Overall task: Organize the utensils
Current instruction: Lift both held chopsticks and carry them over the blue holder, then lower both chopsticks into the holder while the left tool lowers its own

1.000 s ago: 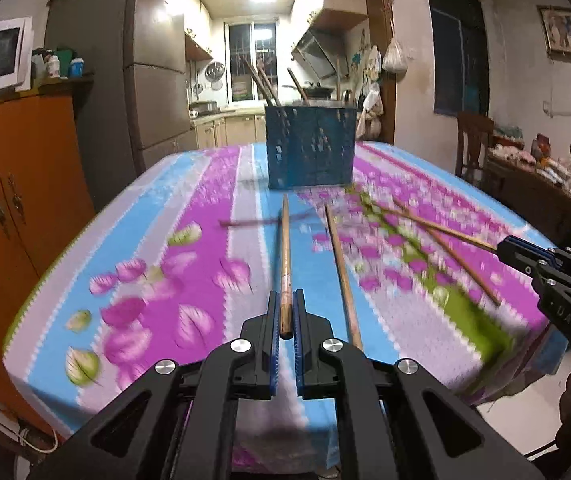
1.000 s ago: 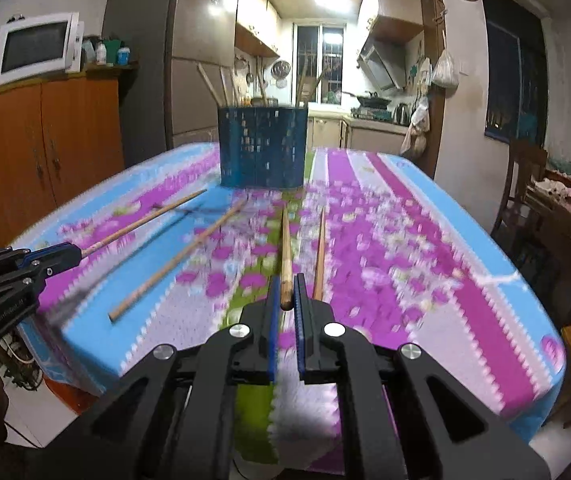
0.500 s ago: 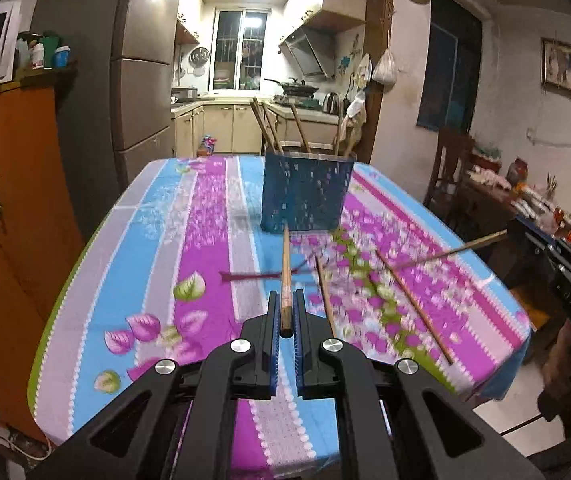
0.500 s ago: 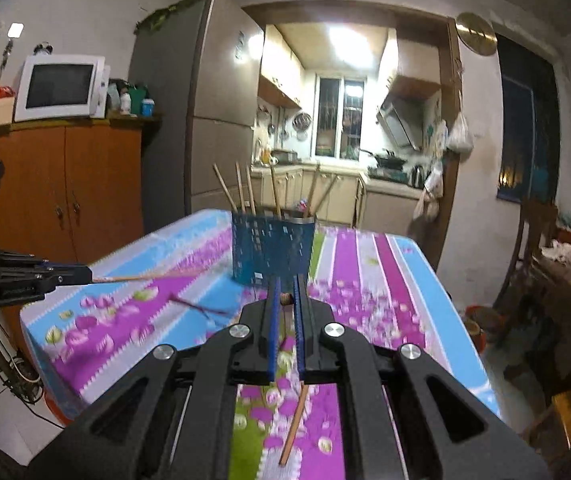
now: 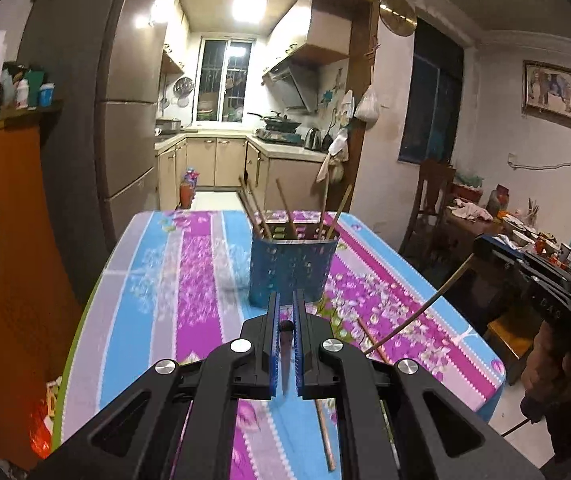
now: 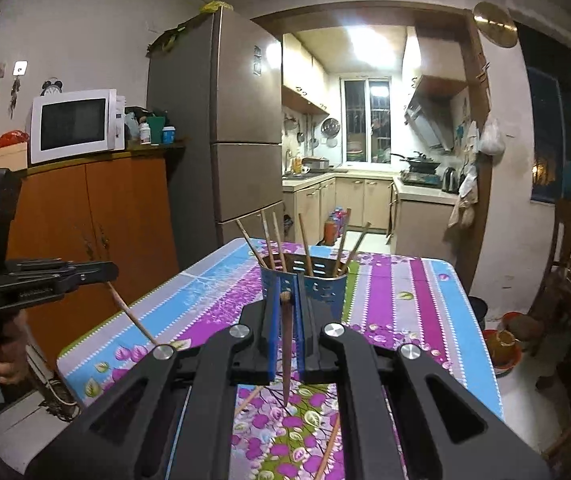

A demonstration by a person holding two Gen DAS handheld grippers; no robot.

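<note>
A blue perforated utensil holder stands on the floral tablecloth with several wooden chopsticks upright in it; it also shows in the right wrist view. My left gripper is shut on a chopstick that hangs point-down, raised above the table in front of the holder. My right gripper is shut on another chopstick, also hanging point-down above the table. Loose chopsticks lie on the cloth below.
An orange cabinet with a microwave stands to the left, and a tall fridge behind the table. A wooden chair and a cluttered side table are at the right. The kitchen lies beyond.
Both grippers have lifted their chopsticks off the cloth and risen high. The chopsticks have swung from pointing forward to hanging downward. The holder now sits closer and lower in both views.
</note>
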